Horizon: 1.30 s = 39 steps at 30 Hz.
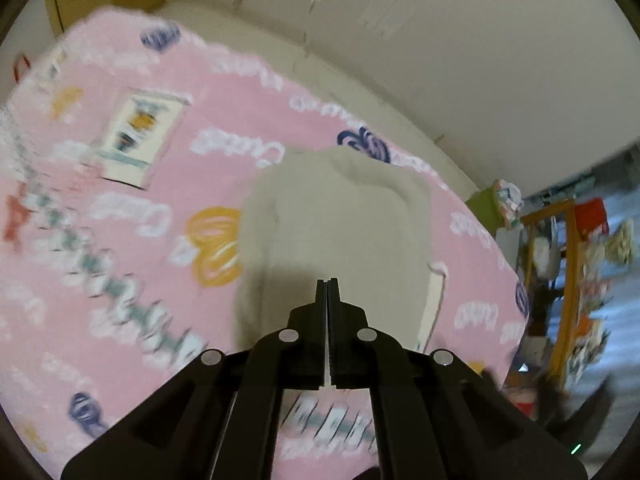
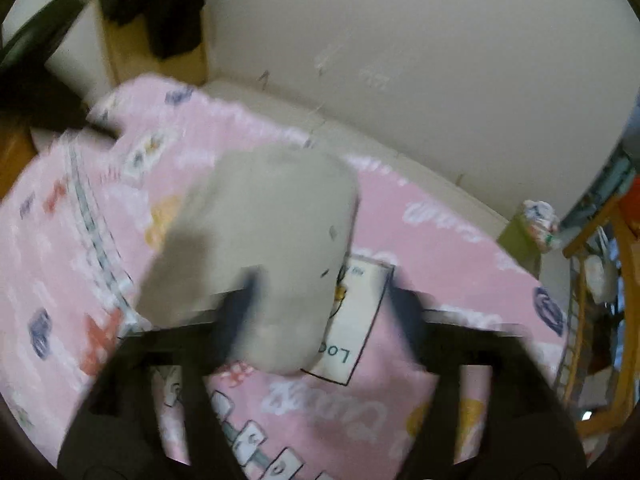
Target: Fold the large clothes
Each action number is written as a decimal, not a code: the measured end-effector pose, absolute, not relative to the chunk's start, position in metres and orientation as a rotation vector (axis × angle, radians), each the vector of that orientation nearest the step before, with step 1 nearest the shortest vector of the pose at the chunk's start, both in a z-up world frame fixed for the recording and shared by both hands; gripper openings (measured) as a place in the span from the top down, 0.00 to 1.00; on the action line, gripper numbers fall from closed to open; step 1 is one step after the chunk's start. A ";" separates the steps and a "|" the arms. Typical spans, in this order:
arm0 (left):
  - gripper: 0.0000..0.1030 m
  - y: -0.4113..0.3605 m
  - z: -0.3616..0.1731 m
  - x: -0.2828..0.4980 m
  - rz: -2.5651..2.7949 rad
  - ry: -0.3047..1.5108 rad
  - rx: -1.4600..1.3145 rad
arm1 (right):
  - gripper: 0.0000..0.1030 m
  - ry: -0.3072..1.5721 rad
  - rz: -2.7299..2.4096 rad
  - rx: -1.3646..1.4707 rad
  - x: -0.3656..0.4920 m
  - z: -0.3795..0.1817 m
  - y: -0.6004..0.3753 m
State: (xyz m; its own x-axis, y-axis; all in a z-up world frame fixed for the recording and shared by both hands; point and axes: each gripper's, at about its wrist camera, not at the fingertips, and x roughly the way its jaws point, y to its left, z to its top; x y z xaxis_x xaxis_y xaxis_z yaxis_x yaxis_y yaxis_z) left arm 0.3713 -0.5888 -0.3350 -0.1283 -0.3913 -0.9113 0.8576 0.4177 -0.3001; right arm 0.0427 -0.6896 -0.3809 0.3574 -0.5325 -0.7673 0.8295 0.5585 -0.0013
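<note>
The folded garment [image 1: 336,232] lies on the pink sheet [image 1: 120,208] for tidying; the left gripper [image 1: 328,282] hovers closed and empty, the right gripper [image 2: 320,292] spread wide, holding nothing

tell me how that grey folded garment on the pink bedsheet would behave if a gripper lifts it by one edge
The grey garment looks soft, with rounded, puffy folds, so it would probably droop and partly unfold. It seems thick yet likely light. On the pink bedsheet, a push would probably bunch it, not slide it.
</note>
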 end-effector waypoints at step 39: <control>0.08 -0.397 -0.159 0.221 -1.122 1.023 0.545 | 0.06 0.638 -0.904 0.557 -0.081 -0.172 -0.576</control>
State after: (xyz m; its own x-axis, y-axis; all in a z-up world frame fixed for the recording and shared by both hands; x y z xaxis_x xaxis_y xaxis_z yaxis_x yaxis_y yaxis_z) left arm 0.2212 -0.3973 -0.1587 0.0765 -0.4716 -0.8785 0.9184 0.3763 -0.1221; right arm -0.0805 -0.5759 -0.1720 0.4622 -0.5336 -0.7083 0.8460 0.5048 0.1717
